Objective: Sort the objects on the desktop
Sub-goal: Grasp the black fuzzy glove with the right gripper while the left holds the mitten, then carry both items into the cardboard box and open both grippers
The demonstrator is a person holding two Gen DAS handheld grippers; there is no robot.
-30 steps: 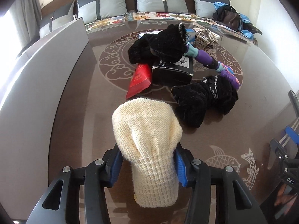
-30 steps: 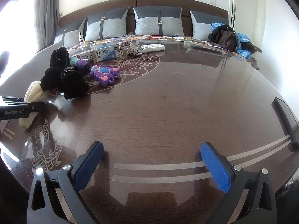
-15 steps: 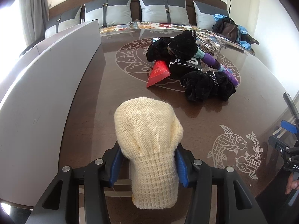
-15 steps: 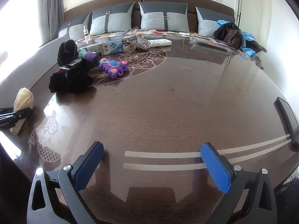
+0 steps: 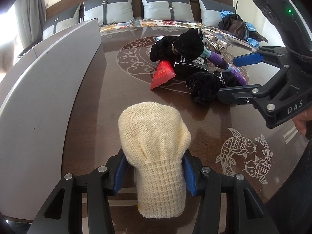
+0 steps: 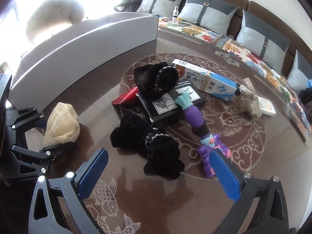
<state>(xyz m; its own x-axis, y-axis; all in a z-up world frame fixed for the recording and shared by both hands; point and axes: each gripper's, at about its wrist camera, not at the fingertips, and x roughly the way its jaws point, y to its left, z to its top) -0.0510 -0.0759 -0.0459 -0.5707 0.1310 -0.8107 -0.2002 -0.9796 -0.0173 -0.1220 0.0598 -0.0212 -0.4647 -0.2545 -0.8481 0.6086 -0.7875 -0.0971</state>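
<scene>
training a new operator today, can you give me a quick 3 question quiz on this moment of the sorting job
1. True or false: the left gripper is shut on the cream knit mitten.
2. Multiple choice: the open right gripper points at which item nearest its fingers? A) the blue and white carton B) the near black glove C) the red packet
3. Fill in: the far black glove lies partly on top of the ______.

Key
1. True; both blue pads press the mitten's cuff.
2. B
3. black box
</scene>
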